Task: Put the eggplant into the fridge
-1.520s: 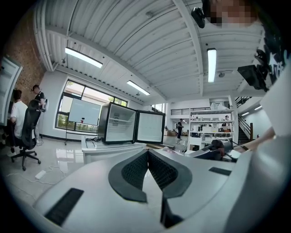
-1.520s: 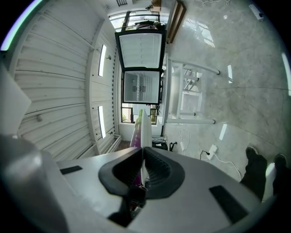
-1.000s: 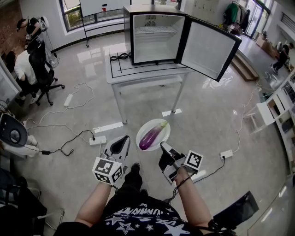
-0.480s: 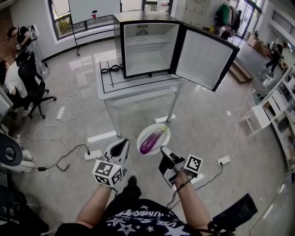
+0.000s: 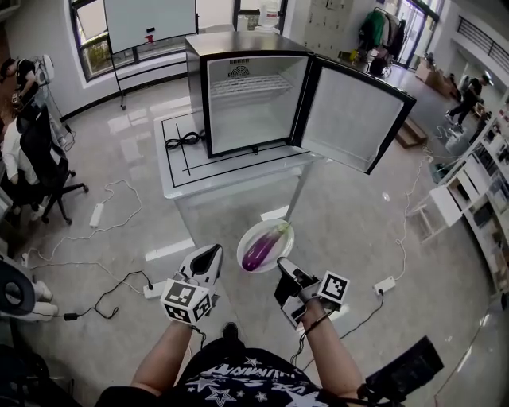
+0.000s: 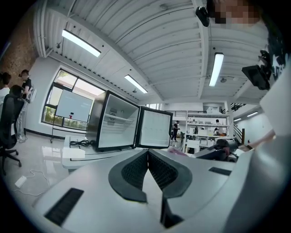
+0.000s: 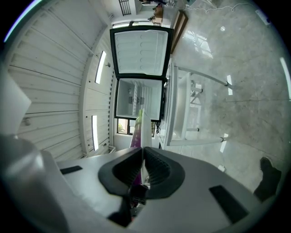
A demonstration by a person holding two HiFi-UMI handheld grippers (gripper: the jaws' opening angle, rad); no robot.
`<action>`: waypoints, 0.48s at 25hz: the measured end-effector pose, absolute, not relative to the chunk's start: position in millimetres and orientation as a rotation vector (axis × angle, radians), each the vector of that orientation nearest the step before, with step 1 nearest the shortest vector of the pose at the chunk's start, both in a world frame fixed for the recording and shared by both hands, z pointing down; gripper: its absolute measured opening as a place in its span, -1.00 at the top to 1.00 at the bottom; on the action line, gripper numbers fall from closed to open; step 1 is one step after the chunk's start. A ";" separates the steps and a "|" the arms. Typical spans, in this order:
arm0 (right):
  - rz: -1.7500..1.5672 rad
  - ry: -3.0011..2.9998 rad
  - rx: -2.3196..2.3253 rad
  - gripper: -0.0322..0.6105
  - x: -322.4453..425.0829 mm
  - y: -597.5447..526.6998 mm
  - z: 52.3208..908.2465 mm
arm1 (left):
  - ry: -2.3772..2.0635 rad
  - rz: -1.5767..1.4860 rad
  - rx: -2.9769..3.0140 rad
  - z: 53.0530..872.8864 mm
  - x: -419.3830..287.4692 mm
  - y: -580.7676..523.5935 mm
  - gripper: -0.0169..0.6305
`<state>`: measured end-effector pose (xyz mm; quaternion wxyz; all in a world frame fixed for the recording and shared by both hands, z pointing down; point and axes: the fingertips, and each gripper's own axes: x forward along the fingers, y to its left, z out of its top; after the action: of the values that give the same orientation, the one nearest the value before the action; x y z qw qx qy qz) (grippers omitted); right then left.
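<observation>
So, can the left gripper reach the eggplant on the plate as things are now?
Probably yes. The eggplant lies uncovered on the plate that the right gripper holds by its rim, and the left gripper is beside it with nothing between. Its jaws are together, so they must open first.

One eggplant (image 5: 263, 246), on one white plate (image 5: 281, 256). Two grippers: the left gripper (image 5: 208, 256) and the right gripper (image 5: 284, 265), each with one marker cube (image 5: 187, 300). One fridge (image 5: 238, 87) with one door (image 5: 354, 115) and one wire shelf (image 5: 253, 85), on one table (image 5: 179, 171); one coiled black cable (image 5: 183, 141) by the table's left edge. One whiteboard (image 5: 149, 20), one office chair (image 5: 40, 159), two forearms (image 5: 163, 358) of one person
</observation>
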<state>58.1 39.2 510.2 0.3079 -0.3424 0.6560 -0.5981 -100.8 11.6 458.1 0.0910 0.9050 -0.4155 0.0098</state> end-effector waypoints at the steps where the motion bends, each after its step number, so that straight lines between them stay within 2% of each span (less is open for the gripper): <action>1: -1.576 1.734 -0.913 0.83 57.7 34.4 510.1 | -1.229 0.026 2.689 458.7 -102.1 5.6 0.92; 12: -1.543 1.717 -0.951 0.83 41.1 -8.6 514.6 | -1.146 0.036 2.708 472.2 -113.5 -36.1 0.92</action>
<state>41.1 -8.6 514.6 0.3169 -0.3612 0.6522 -0.5863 -113.5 -36.1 472.2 0.1005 0.9162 -0.3877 0.0121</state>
